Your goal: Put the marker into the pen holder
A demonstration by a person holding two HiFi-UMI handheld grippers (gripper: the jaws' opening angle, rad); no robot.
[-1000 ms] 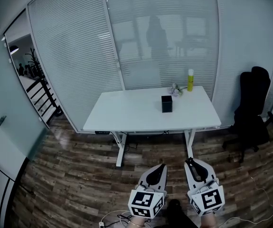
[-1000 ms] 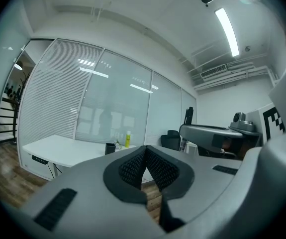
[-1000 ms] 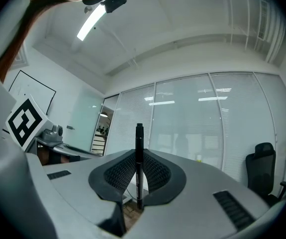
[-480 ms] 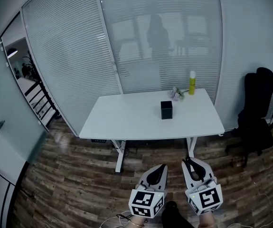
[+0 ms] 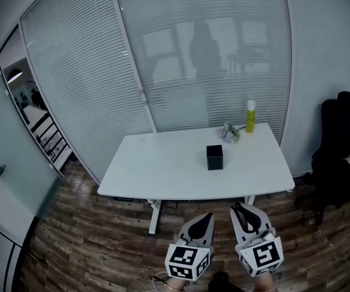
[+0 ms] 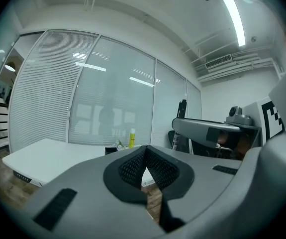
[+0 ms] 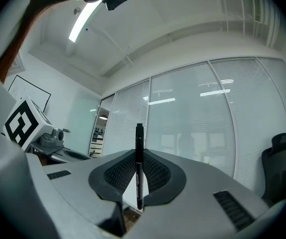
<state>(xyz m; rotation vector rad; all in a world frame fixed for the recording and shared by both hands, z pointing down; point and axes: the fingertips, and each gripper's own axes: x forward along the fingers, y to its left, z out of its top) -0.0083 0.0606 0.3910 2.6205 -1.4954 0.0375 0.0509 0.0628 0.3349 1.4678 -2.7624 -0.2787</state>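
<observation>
Right gripper (image 7: 139,176) is clamped on a slim black marker (image 7: 139,148), which stands upright between the pads. Left gripper (image 6: 143,173): jaws together, nothing held. I read this as the carry step. Next I must reach the black square pen holder (image 5: 214,157) on the far white table (image 5: 156,169), well apart from both grippers. I can't make out the holder's opening.

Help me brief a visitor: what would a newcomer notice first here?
A black marker stands clamped in the right gripper, low in the head view. Ahead, a white table carries a black pen holder near its middle and a yellow bottle at its far edge.
</observation>
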